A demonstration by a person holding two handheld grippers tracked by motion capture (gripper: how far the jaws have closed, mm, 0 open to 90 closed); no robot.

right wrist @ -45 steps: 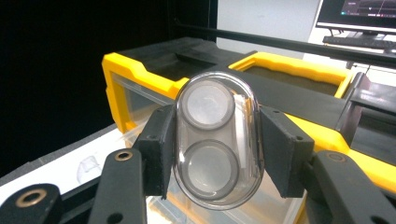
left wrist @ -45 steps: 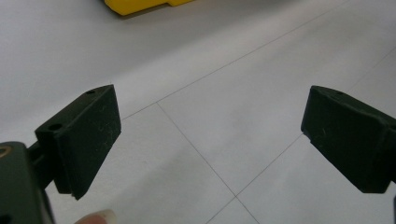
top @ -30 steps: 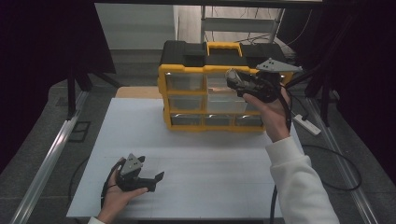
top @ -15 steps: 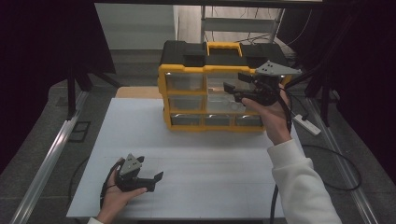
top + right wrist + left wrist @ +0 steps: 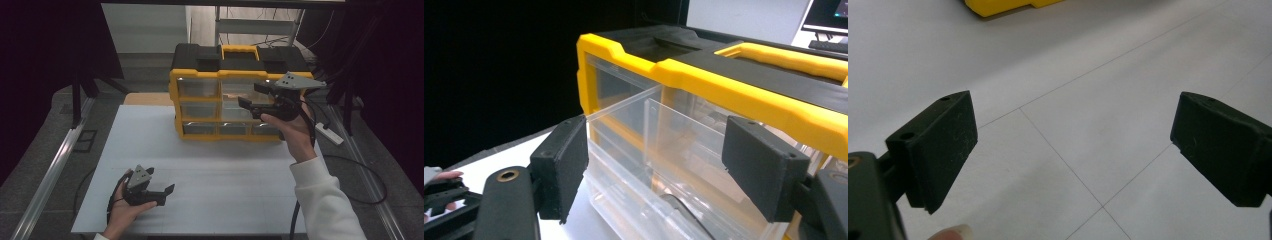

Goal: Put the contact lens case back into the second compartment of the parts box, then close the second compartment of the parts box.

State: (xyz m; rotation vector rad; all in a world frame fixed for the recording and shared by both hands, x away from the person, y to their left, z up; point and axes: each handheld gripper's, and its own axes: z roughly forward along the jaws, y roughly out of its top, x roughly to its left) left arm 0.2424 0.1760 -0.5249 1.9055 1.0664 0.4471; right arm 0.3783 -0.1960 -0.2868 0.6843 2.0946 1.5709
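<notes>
Right gripper point(image 5: 252, 96) at the pulled-out clear plastic drawer point(image 5: 649, 150)

Drawer juts from the yellow-and-black organiser cabinet point(image 5: 200, 75), upper centre of the high view; its fingers point(image 5: 561, 165), just opened, straddle it untouching. Left gripper point(image 5: 167, 192) rests agape on the white tabletop point(image 5: 225, 175), lower left.

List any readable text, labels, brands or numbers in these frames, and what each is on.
None can be read. The yellow organizer, its clear drawers, the white table and both grippers (left, right) carry no legible print. A screen at the right gripper view's corner is too small and blurred.
</notes>
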